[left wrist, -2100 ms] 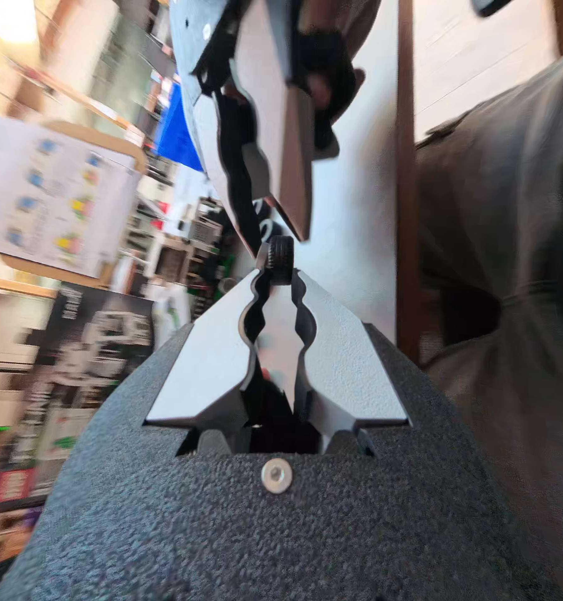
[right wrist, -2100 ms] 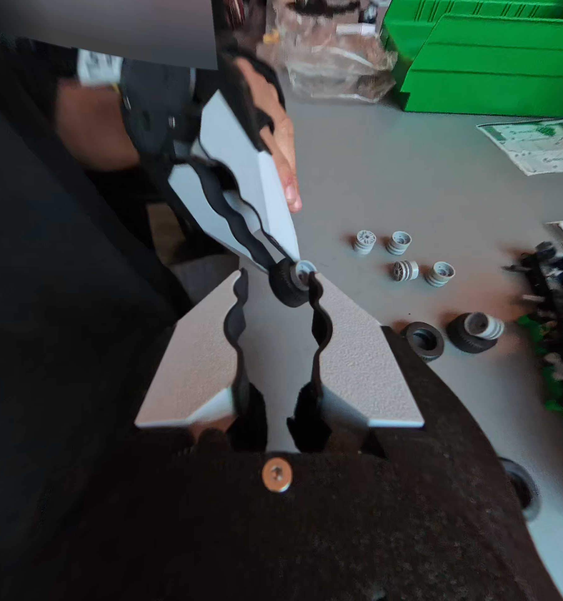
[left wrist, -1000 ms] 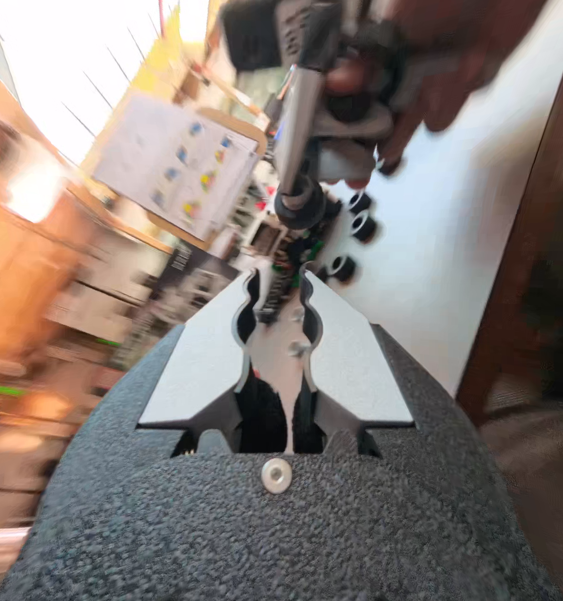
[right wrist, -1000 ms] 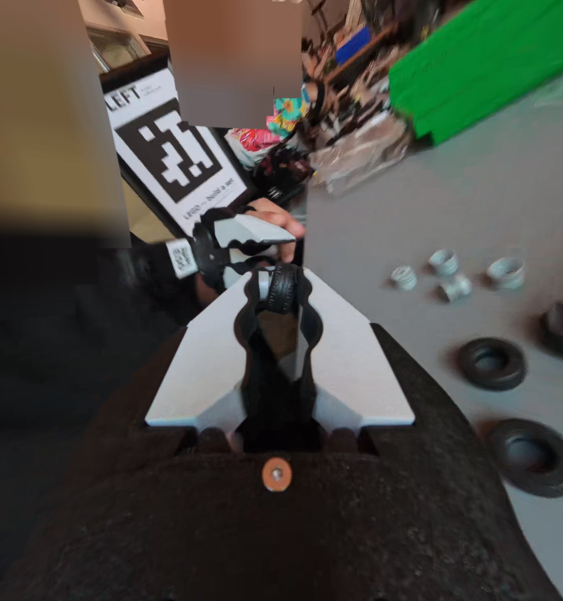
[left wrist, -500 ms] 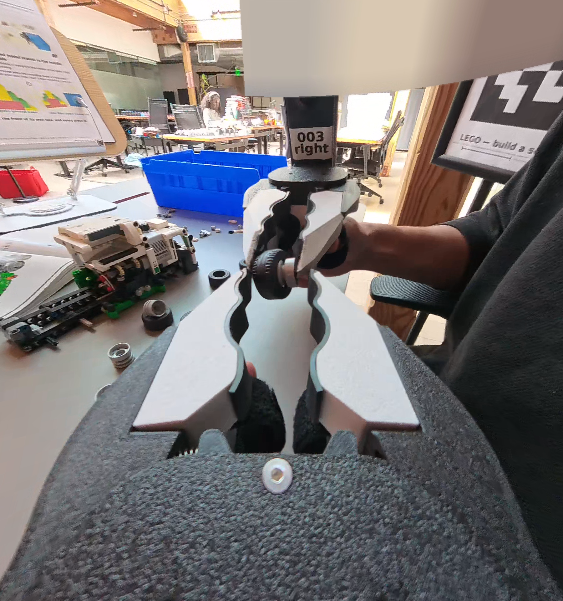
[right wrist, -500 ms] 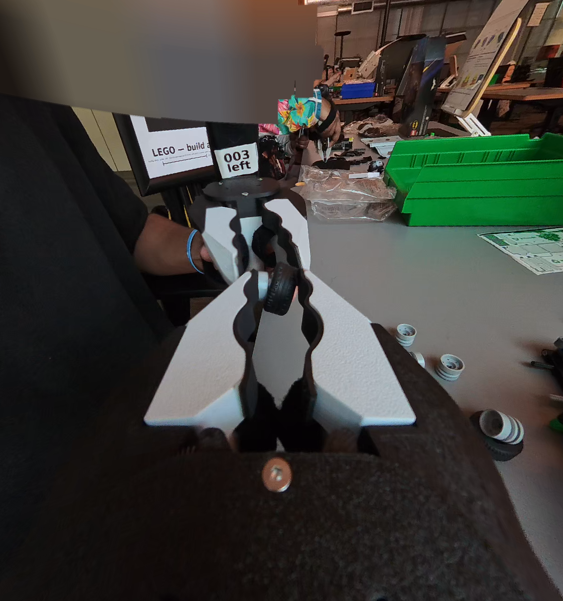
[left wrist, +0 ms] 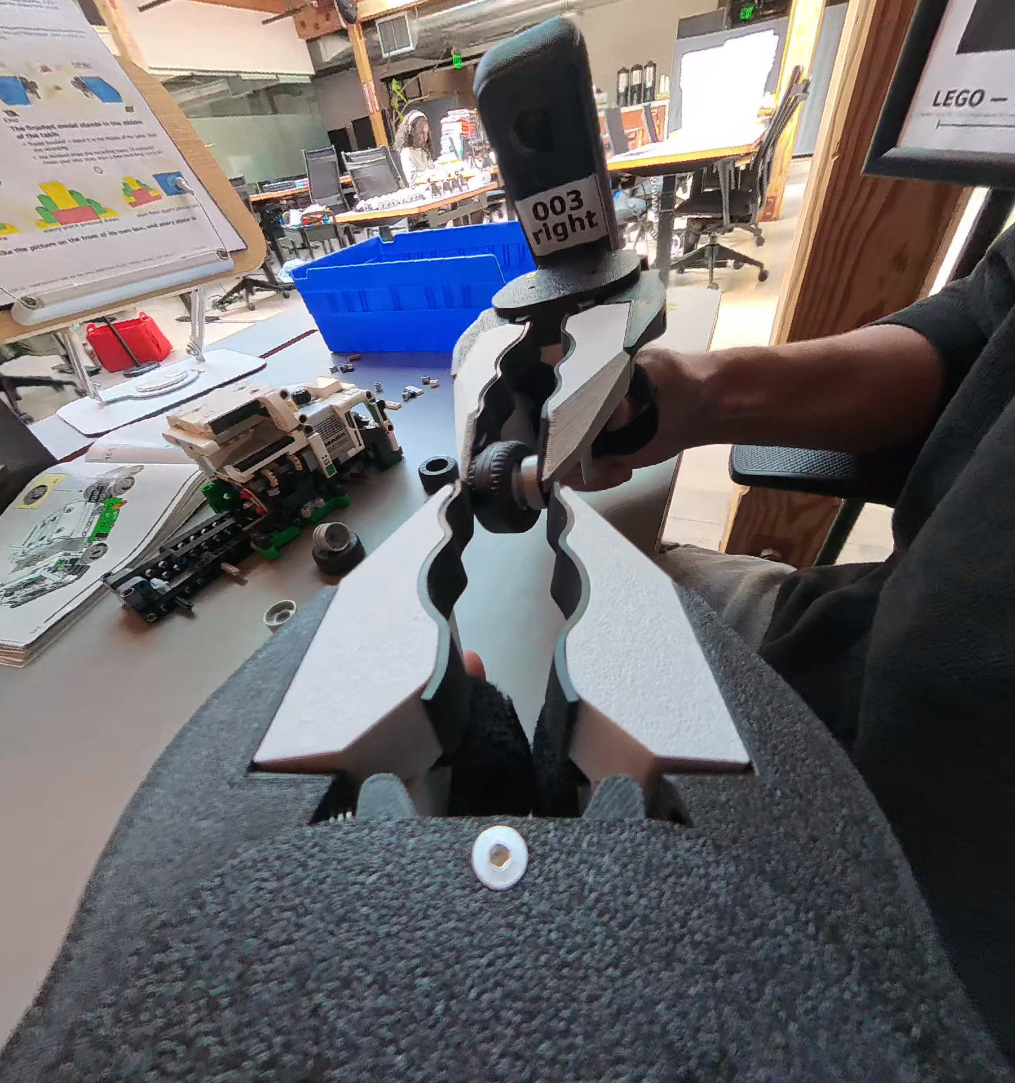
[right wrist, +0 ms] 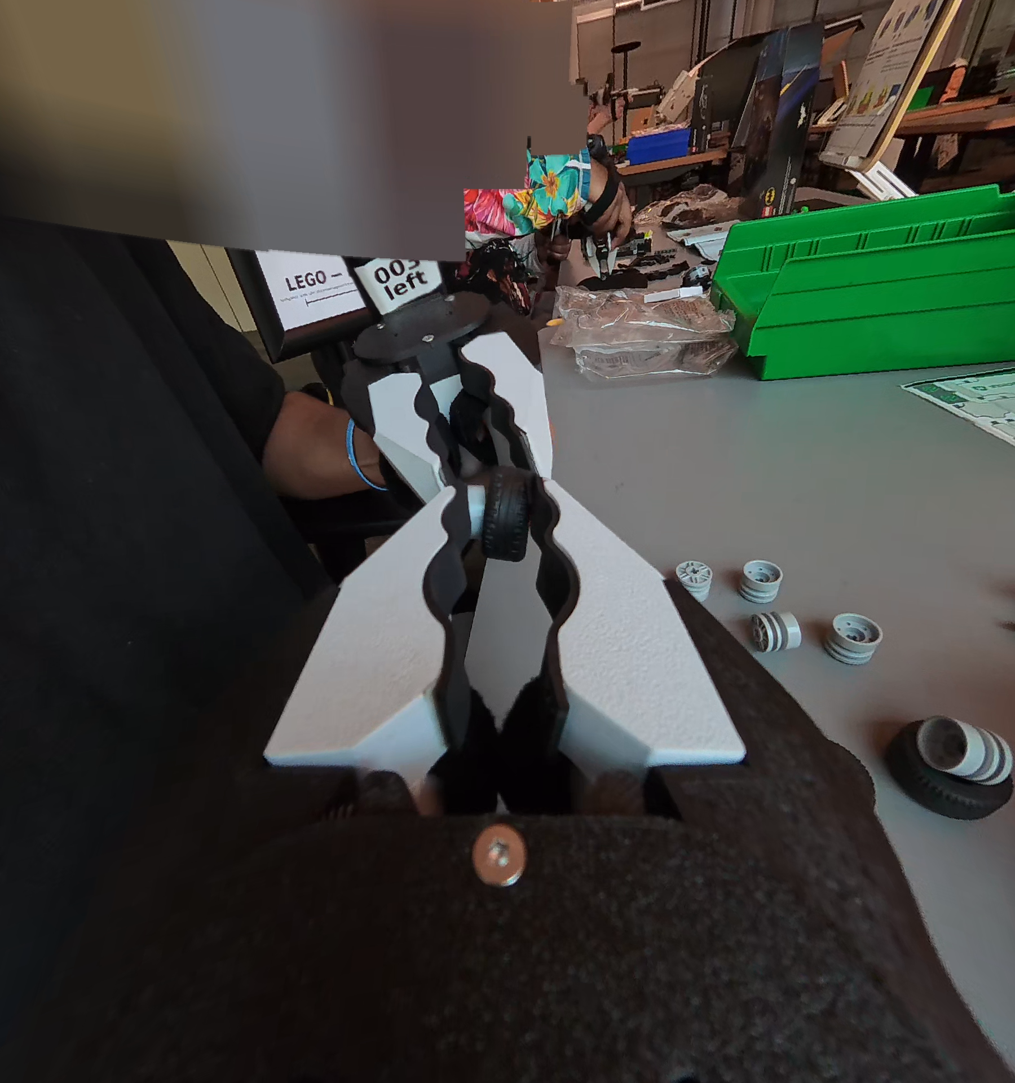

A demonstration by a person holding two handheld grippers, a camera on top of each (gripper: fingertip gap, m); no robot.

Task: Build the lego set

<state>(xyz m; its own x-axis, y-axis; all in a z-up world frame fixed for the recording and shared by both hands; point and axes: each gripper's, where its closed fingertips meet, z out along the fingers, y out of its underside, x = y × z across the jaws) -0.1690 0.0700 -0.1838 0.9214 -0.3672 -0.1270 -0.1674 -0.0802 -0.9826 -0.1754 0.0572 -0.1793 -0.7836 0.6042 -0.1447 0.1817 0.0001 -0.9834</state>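
Swung level from the earlier blur, the wheel (right wrist: 502,518) is now pinched in the right claw (right wrist: 496,498); the left claw (left wrist: 502,498) is held open. Soft tyre, stiff rim: best gripped there.

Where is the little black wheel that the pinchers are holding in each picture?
Left wrist view: the small black rubber tyre on a grey plastic rim sits at upper centre, clamped by the right gripper, just past the left gripper tips.
Right wrist view: the same wheel sits at centre, between the right gripper tips.
Shared landmark: the grey table.
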